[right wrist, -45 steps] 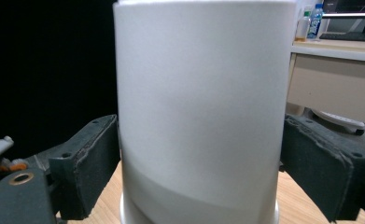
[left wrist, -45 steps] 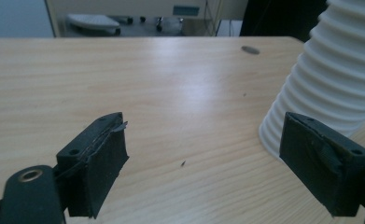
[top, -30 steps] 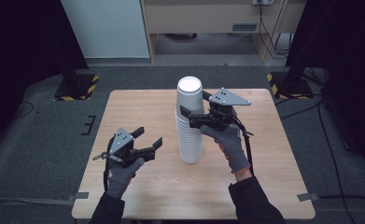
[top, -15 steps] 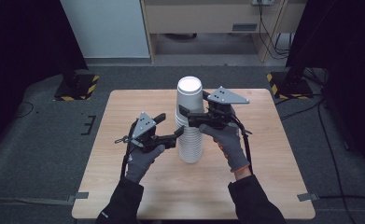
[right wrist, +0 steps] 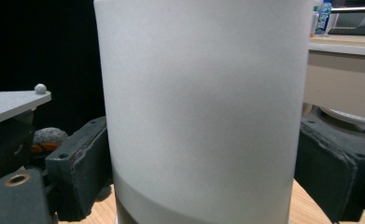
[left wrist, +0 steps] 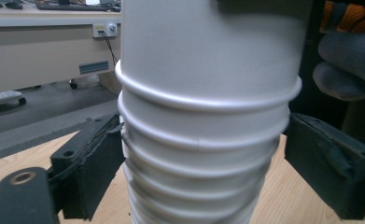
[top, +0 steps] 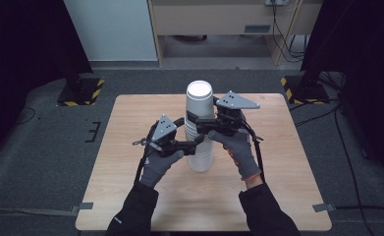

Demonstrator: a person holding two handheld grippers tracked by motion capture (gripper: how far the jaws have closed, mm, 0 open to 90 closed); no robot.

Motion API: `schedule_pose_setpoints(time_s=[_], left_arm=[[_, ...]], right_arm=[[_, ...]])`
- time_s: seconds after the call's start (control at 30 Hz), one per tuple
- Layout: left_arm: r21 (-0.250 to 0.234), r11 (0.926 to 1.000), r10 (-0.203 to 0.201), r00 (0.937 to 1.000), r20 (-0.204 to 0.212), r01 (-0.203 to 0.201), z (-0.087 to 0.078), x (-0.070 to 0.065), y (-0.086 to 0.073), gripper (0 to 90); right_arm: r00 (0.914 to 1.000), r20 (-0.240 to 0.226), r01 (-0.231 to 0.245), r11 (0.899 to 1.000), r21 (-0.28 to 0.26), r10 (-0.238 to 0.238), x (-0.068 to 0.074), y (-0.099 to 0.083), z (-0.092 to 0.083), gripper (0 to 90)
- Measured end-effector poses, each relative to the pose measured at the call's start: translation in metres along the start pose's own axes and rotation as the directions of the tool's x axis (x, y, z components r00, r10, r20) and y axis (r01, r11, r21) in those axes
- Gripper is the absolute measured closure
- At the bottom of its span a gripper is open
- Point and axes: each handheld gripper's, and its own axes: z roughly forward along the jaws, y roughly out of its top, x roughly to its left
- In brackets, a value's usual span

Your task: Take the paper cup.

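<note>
"Cup stack (top: 199,147) stands upright near the middle of the table (top: 130,128), between your two hands; why have you got both tools on it at once?"

"Because you look to be splitting it, I'd judge; your right gripper (top: 195,124) sits high, its pads against either side of the top cup (right wrist: 203,107), so that one is held and can be lifted away."

"And your left gripper (top: 192,132)?"

"Lower down, level with the ribbed rims of the nested cups; in the left gripper view its jaws stand wide on either side of the stack (left wrist: 203,154), and they have just been opening, with the stack between them; the pads (left wrist: 96,172) sit at the rims but I wouldn't call that a grip yet."

"So why put it there?"

"To hold the lower cups down, most likely; nested paper cups cling, and if you pull the top one alone, the rest may ride up or the whole column may tip; you'd want the left jaws closed gently on the rims first, since thin walls crush easily."
</note>
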Motion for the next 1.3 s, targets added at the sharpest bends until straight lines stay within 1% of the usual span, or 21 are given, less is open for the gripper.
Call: schedule_pose_setpoints(time_s=[0.07,0.2,0.27,0.37,0.5,0.57,0.63,0.77,0.87,0.9,1.0,1.07,1.2,1.27,1.3], left_arm=[[-0.007,1.0000,0.006,1.0000,0.002,-0.006,0.002,0.000,0.001,8.4],[-0.003,0.9999,0.011,0.9999,0.006,-0.011,0.005,0.001,0.003,6.4],[0.001,0.9998,0.021,0.9998,0.005,-0.021,0.007,0.001,0.005,5.5],[0.003,0.9998,0.020,0.9998,0.005,-0.020,0.008,0.001,0.006,4.5],[0.011,0.9994,0.032,0.9994,0.009,-0.032,0.010,0.001,0.008,4.2],[0.012,0.9994,0.033,0.9994,0.012,-0.033,0.010,0.001,0.008,4.3],[0.024,0.9989,0.040,0.9991,0.015,-0.040,0.010,0.002,0.007,4.3],[0.025,0.9989,0.040,0.9991,0.016,-0.040,0.010,0.003,0.007,4.4],[0.024,0.9990,0.039,0.9991,0.017,-0.039,0.010,0.002,0.007,4.4],[0.025,0.9990,0.038,0.9992,0.016,-0.038,0.010,0.002,0.007,4.4],[0.026,0.9987,0.043,0.9989,0.016,-0.044,0.010,0.002,0.007,4.4],[0.027,0.9988,0.040,0.9990,0.017,-0.041,0.010,0.002,0.007,4.4],[0.026,0.9989,0.040,0.9991,0.015,-0.040,0.009,0.002,0.007,4.5],[0.026,0.9988,0.040,0.9991,0.015,-0.040,0.009,0.002,0.007,4.5],[0.027,0.9988,0.041,0.9990,0.015,-0.042,0.009,0.002,0.007,4.6]], right_arm=[[1.0000,-0.002,0.002,1.000,0.000,-0.002,0.000,0.000,0.000,12.2],[1.0000,-0.006,-0.005,1.000,0.003,0.005,-0.001,-0.001,0.002,12.0],[1.0000,-0.007,-0.005,1.000,0.005,0.005,-0.001,-0.001,0.002,11.9],[0.9999,-0.009,-0.006,1.000,0.005,0.006,-0.001,-0.001,0.003,12.1],[0.9996,-0.021,-0.018,1.000,0.007,0.018,-0.003,-0.001,0.003,13.2],[0.9995,-0.024,-0.020,1.000,0.005,0.020,-0.004,-0.001,0.003,13.8],[0.9995,-0.026,-0.018,1.000,0.004,0.018,-0.004,0.000,0.003,14.3],[0.9995,-0.026,-0.017,1.000,0.002,0.017,-0.004,0.000,0.002,14.8],[0.9974,-0.051,-0.054,0.997,-0.056,0.051,-0.006,0.004,-0.001,15.2],[0.9971,-0.055,-0.055,0.997,-0.061,0.051,-0.006,0.006,-0.002,15.1],[0.9991,-0.039,-0.020,0.998,-0.066,0.017,-0.002,0.014,-0.004,15.0],[0.9993,-0.036,-0.016,0.997,-0.078,0.014,-0.001,0.019,-0.006,15.0],[0.9993,-0.032,-0.021,0.995,-0.097,0.018,-0.002,0.024,-0.008,15.1],[0.9986,-0.043,-0.036,0.994,-0.108,0.031,-0.002,0.026,-0.009,15.1],[0.9987,-0.040,-0.035,0.993,-0.111,0.031,-0.003,0.027,-0.009,15.2]])
